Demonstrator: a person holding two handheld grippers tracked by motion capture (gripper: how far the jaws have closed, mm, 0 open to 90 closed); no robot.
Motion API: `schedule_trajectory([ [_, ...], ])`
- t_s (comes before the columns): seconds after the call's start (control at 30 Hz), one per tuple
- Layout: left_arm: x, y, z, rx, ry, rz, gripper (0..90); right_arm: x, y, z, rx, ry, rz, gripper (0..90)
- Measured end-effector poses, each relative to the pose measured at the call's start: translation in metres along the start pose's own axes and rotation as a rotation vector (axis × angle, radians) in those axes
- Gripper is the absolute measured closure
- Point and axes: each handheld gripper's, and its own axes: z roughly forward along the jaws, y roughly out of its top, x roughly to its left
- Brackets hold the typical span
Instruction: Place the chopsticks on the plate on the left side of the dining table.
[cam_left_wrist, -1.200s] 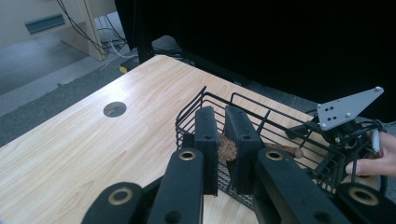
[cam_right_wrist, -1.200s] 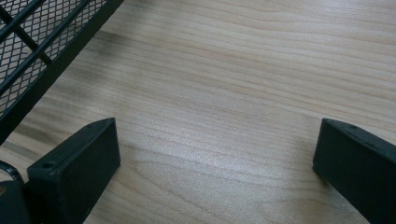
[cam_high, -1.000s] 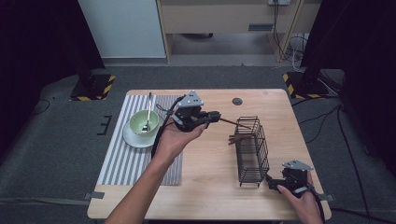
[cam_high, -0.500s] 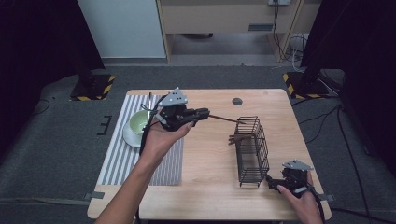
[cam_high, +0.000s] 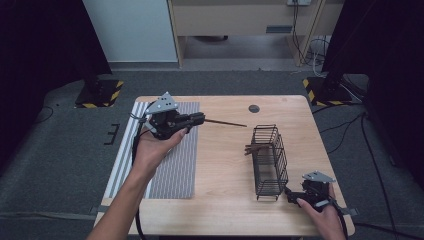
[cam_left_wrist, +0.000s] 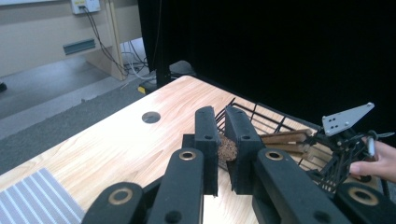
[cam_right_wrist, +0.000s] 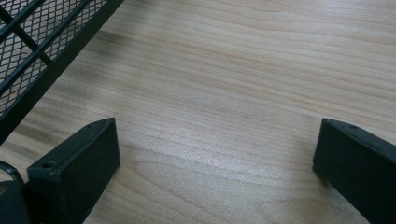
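Observation:
My left gripper (cam_high: 200, 118) hovers over the striped mat (cam_high: 172, 165), shut on a thin wooden stick (cam_high: 225, 122) that points right toward the black wire basket (cam_high: 267, 160). In the left gripper view the jaws (cam_left_wrist: 223, 126) pinch the stick's brown end (cam_left_wrist: 227, 148). The basket lies on its side with more wooden utensils (cam_high: 255, 148) in it. My right gripper (cam_high: 289, 194) rests by the basket's near right corner, open. Its view has the jaws (cam_right_wrist: 215, 140) wide apart over bare wood, and the basket's mesh (cam_right_wrist: 42, 42) at the upper left.
A round dark hole (cam_high: 254, 108) is set in the wooden table (cam_high: 225, 200) near its far edge. The hand with the right gripper (cam_left_wrist: 345, 135) appears beyond the basket (cam_left_wrist: 275, 123) in the left gripper view. Dark floor surrounds the table.
My left gripper has carried the stick left, away from the basket, and now covers the green bowl and plate on the mat. The right gripper has kept still.

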Motion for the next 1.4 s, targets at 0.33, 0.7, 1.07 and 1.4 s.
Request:
schedule_trajectory([
  [0.33, 0.025, -0.017, 0.004, 0.04, 0.064, -0.009, 83.7, 0.0, 0.0, 0.0, 0.0, -0.001, 0.002, 0.7],
  [0.7, 0.046, -0.027, 0.01, 0.094, 0.119, -0.013, 83.7, 0.0, 0.0, 0.0, 0.002, -0.004, 0.004, 0.6],
  [1.07, 0.059, -0.031, 0.019, 0.139, 0.141, -0.007, 83.6, 0.0, 0.0, 0.0, 0.001, -0.004, 0.003, 0.6],
  [1.4, 0.067, -0.034, 0.02, 0.14, 0.158, -0.029, 83.6, 0.0, 0.0, 0.0, 0.001, -0.003, 0.003, 0.6],
])
